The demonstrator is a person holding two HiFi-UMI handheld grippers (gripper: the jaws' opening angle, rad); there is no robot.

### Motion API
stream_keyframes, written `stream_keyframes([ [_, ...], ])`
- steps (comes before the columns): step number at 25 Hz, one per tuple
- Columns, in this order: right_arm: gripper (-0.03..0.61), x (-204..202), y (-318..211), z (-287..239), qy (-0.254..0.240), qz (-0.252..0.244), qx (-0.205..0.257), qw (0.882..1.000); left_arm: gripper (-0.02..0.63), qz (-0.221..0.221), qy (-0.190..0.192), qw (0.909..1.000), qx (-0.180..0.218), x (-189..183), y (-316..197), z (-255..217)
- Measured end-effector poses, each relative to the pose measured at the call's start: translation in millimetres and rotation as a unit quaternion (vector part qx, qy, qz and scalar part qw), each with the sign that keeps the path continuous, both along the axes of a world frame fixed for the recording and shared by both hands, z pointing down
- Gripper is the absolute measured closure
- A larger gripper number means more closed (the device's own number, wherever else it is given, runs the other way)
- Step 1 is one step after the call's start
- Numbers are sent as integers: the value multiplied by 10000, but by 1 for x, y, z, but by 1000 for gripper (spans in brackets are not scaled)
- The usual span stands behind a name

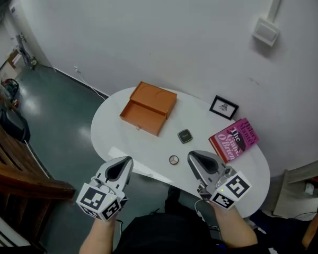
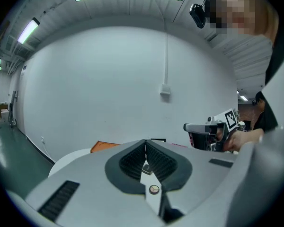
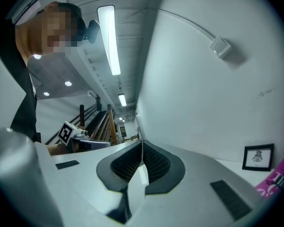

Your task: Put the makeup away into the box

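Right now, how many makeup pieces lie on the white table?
2. A dark square compact sits on the white oval table right of the orange box; a small round brownish pot lies nearer the front edge. More may hide inside the box.

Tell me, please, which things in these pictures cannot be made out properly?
- Head view: the square compact and the round item are too small to tell what makeup they are.
- Left gripper view: the left gripper hides most of the table; only a corner of the orange box shows.
- Right gripper view: the pink book is cut off by the edge.
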State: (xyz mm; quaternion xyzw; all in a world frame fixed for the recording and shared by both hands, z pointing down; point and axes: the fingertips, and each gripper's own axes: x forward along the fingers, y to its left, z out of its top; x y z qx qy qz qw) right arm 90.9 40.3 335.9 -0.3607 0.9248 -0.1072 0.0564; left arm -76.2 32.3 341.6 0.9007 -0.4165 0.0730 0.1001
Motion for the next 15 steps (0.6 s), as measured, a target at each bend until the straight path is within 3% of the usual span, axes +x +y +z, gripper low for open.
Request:
stream_keyframes([
  [8,540,-1,-57,30,206,-212,-244,9993,601,190,8,9997,153,32,-80,-9],
  [15,540,-13,-72,51,668,-138,-449,9967,601,382,-226,9989,-133,32,-107,29],
])
